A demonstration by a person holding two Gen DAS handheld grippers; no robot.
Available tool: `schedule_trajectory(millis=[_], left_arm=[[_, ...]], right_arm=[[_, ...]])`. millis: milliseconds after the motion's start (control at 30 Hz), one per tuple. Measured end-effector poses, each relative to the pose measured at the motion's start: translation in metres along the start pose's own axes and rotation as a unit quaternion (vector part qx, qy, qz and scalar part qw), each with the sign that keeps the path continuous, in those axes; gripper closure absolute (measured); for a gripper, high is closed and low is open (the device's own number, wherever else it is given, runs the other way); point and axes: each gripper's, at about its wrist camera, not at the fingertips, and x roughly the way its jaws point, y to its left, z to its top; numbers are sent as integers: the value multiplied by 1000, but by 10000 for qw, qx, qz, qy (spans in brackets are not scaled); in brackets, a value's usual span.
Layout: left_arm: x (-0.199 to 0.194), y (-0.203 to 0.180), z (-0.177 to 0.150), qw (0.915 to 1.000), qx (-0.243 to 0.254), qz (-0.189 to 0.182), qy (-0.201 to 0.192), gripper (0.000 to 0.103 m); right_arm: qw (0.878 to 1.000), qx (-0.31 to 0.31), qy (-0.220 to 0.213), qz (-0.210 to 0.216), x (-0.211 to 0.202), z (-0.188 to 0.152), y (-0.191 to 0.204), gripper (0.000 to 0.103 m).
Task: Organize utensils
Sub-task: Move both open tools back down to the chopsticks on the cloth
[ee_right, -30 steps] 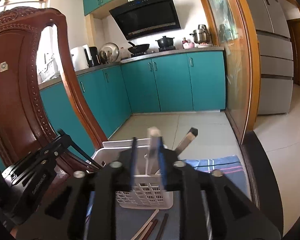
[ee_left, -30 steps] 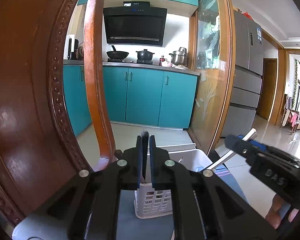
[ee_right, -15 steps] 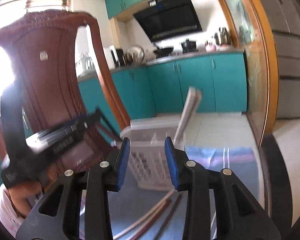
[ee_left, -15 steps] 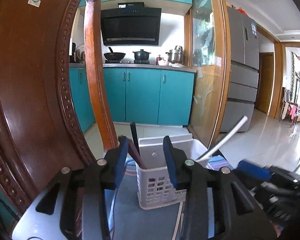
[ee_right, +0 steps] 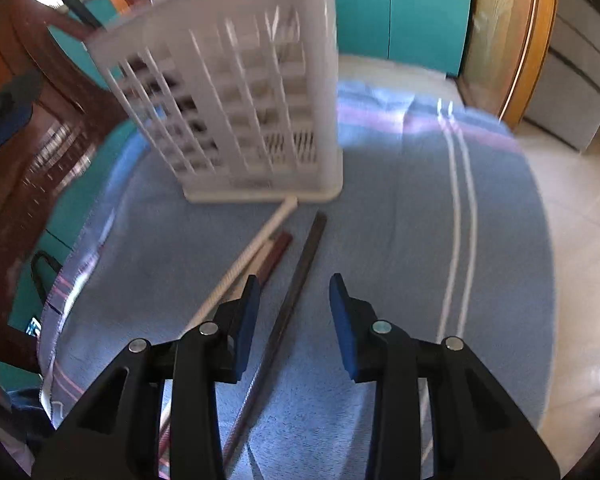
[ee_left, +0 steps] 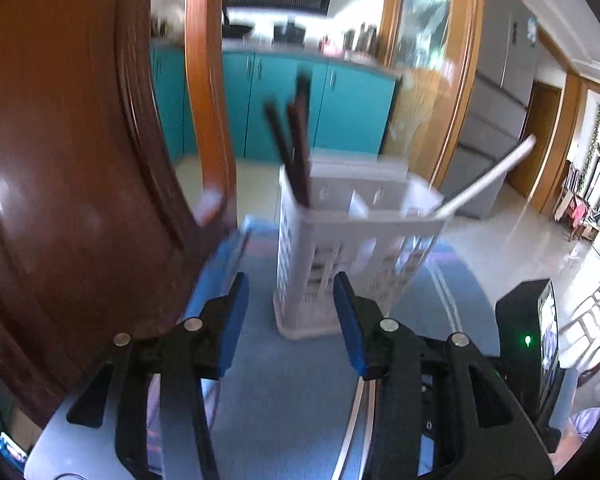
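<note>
Left gripper (ee_left: 290, 312) with blue-padded jaws just opened and empty, facing white slotted plastic utensil basket (ee_left: 352, 256) near the blue cloth's (ee_right: 380, 240) far edge, right gripper (ee_right: 294, 312) part-open, empty, above dark chopstick (ee_right: 296, 280) lying before the basket, dark chopsticks (ee_left: 296, 148) and white chopstick (ee_left: 488, 172) standing in the basket.

No text, label, brand or number can be read in either blurred view.

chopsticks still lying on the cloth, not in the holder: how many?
3 visible: a white chopstick, a reddish-brown chopstick beside it, and a dark chopstick between the right gripper fingers. The gripper may hide more.
</note>
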Motion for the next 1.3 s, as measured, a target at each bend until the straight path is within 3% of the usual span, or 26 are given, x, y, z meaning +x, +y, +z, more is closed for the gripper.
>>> schedule_trajectory(millis=[100,233,367,533,767,1167,1233,1300], left_arm=[[18,2,-10,9983,-26,-117,576,58],[41,-6,-29,9922,212,-170,1220,54],[55,-15,-50,9853,448,-230,1631,54],[56,-31,-61,9819,743,-316,1712,54],[57,-47,-72,9798,1096,-78,1668,54],[69,-58,-75,9755,1292,151,1774,54],[72,-57,-77,9746,1294,215,1815,56],[76,-55,-78,9735,1269,293,1878,67]], right_arm=[[9999,-62,118,-100,9,-3,2,68],[9996,-103,239,-121,9,-3,-3,90],[9994,59,297,-155,6,0,-19,91],[9994,263,180,-141,0,0,-28,90],[9997,153,67,-179,-8,3,-25,90],[9996,121,62,-229,-9,-3,-24,82],[9996,123,66,-237,-7,-2,-23,81],[9996,129,68,-245,-7,-1,-23,80]])
